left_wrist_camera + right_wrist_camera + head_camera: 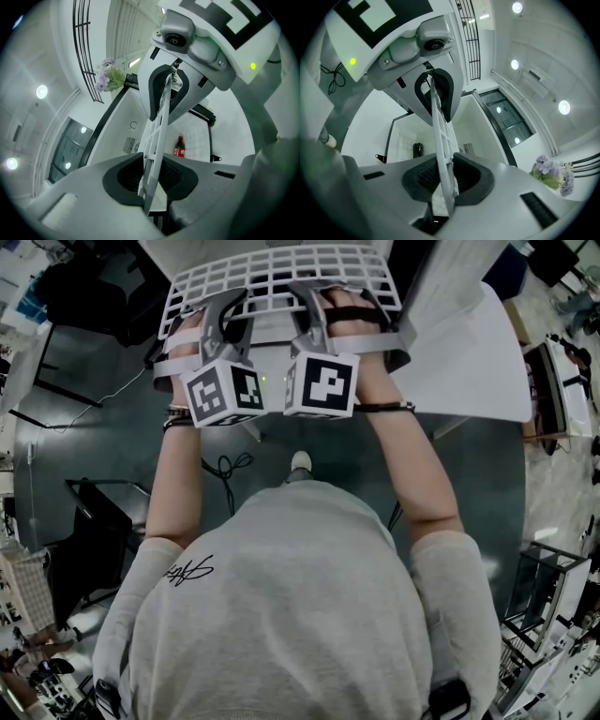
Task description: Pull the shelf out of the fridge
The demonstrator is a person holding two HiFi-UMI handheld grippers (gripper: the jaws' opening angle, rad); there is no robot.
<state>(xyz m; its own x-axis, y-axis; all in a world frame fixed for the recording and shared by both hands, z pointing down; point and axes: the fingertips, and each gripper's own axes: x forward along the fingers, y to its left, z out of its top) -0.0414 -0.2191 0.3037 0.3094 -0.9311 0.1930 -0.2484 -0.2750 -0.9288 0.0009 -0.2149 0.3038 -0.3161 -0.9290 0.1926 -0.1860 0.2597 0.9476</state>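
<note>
Both my tools are clamped on the near edge of the white grid shelf (281,277), the left tool (220,315) beside the right tool (314,310). I judge the shelf mostly drawn out and held in front of the open fridge (133,140). I cannot tell whether its far edge is clear, so backing away remains. It lies roughly flat, long axis across the fridge mouth
</note>
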